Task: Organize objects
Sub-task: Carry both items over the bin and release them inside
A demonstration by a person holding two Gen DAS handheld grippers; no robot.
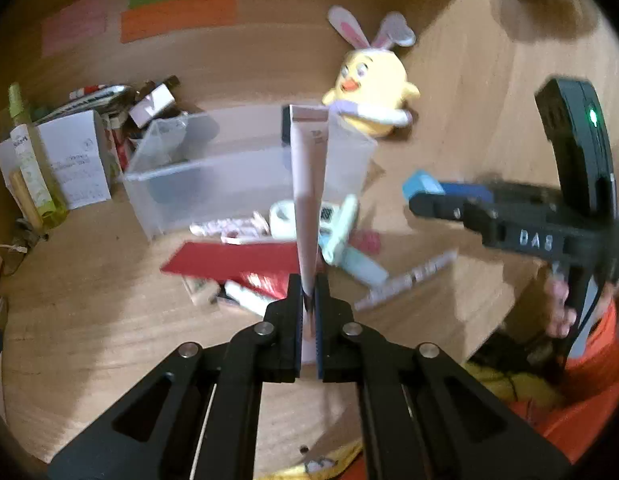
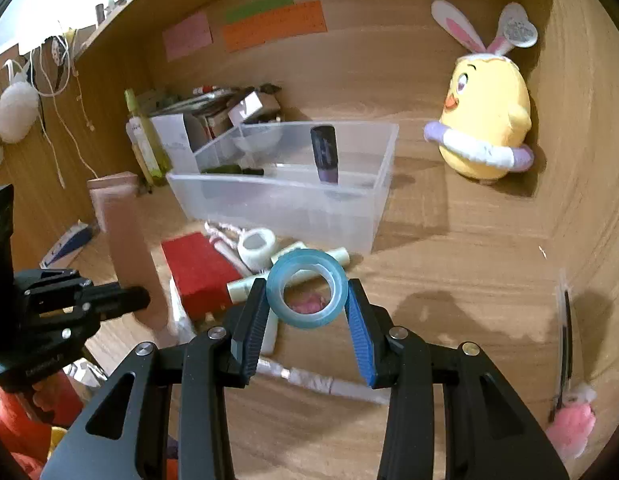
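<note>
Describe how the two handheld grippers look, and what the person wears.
Both are matte black plastic. The left gripper and the right gripper have silver rivets at the joints and ribbed blue finger pads. White letters mark the right one's side, and a green light glows on its body. The sleeve is orange.

Clear plastic bin (image 2: 373, 184) (wood-grain desk (image 2: 449, 280))

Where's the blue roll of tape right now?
The blue roll of tape sits clamped in the right tool, centre of the right wrist view, lifted above the red box.
</note>
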